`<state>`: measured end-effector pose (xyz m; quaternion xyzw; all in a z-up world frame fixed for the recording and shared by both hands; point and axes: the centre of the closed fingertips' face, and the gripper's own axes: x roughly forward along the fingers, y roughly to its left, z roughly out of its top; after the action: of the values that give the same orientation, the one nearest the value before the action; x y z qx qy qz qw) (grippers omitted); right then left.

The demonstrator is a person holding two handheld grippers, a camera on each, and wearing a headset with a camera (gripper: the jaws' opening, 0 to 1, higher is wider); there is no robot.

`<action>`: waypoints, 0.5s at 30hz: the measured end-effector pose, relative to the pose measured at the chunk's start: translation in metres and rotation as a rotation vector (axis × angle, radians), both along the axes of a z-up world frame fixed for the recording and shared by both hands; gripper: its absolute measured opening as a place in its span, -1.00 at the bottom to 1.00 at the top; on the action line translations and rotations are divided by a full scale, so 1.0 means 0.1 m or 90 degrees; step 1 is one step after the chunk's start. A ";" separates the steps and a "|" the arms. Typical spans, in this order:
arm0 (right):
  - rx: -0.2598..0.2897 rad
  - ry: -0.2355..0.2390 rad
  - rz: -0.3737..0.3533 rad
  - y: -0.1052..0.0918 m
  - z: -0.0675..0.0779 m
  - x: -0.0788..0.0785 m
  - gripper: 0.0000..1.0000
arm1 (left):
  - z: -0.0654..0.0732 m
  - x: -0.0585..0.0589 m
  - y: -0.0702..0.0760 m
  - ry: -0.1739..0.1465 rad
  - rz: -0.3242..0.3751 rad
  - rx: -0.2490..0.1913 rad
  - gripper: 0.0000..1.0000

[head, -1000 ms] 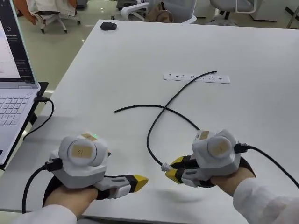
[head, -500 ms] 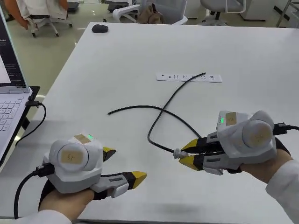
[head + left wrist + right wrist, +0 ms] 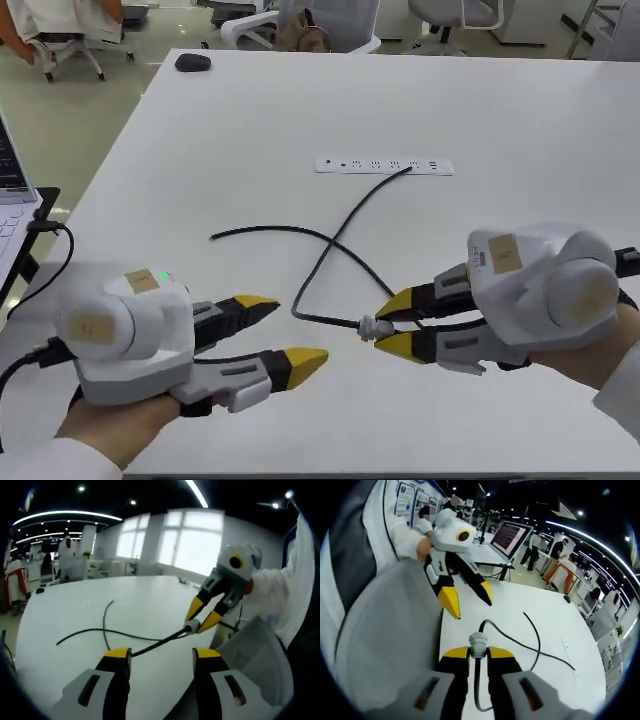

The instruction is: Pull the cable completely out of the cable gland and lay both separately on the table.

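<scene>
Gripping the cable gland (image 3: 371,327) before drawing out the cable (image 3: 330,250).
Pinches it in the right gripper's (image 3: 392,326) closed jaws over the counter (image 3: 300,120), at 3 o'clock of the left gripper's (image 3: 295,330) open jaws. Judged light and limp along the cable, so best taken just beside the gland.
</scene>
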<state>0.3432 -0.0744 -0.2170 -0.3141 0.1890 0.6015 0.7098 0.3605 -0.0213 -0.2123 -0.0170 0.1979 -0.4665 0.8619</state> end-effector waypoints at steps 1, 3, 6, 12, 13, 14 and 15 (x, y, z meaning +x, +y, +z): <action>0.002 -0.003 0.004 0.00 0.02 -0.01 -0.79 | 0.04 -0.01 -0.03 -0.010 -0.014 0.005 0.02; 0.002 -0.017 0.017 0.02 0.06 -0.04 -0.79 | 0.14 -0.06 -0.12 -0.028 -0.054 0.002 0.01; 0.004 -0.032 0.034 0.03 0.12 -0.09 -0.79 | 0.23 -0.15 -0.24 -0.030 -0.107 -0.013 -0.07; 0.005 -0.068 0.071 0.02 0.25 -0.17 -0.79 | 0.33 -0.18 -0.38 -0.044 -0.158 -0.039 -0.22; 0.006 -0.071 0.073 0.02 0.27 -0.18 -0.79 | 0.36 -0.20 -0.40 -0.043 -0.170 -0.051 -0.28; 0.006 -0.080 0.077 0.02 0.29 -0.19 -0.79 | 0.39 -0.24 -0.43 -0.042 -0.187 -0.060 -0.32; 0.006 -0.086 0.080 0.03 0.31 -0.19 -0.79 | 0.41 -0.26 -0.44 -0.044 -0.196 -0.062 -0.37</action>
<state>0.3241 -0.0716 -0.1859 -0.3618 0.1178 0.6233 0.6832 0.3342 -0.0656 -0.1715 -0.0123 0.1451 -0.6027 0.7846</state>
